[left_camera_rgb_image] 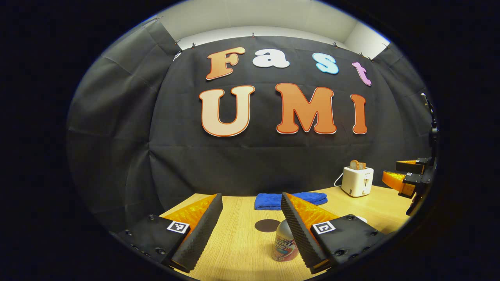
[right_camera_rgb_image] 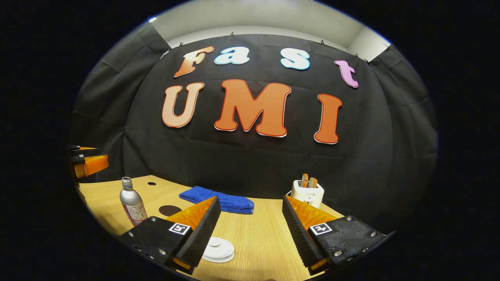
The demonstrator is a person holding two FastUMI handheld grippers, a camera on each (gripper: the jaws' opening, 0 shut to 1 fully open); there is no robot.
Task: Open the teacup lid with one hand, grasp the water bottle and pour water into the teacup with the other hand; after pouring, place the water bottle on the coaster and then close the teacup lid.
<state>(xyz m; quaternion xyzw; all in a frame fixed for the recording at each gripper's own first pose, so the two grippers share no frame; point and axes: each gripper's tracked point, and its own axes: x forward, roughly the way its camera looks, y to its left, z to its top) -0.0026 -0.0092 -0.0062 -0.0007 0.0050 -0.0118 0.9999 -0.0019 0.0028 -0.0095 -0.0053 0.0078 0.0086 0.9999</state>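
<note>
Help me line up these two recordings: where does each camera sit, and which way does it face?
Left gripper view: rides on the left tongs, faces the booth wall across the table; its own open fingers straddle the water bottle, coaster beyond; the right tongs show far right.
Right gripper view: rides on the right tongs, faces the same wall; the teacup lid lies by its left finger; the left tongs show far left.
Shared: bottle, coaster, blue towel, toaster.

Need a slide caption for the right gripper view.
Open right tool above the lidded teacup; water bottle, coaster, blue towel and toaster beyond.
</note>
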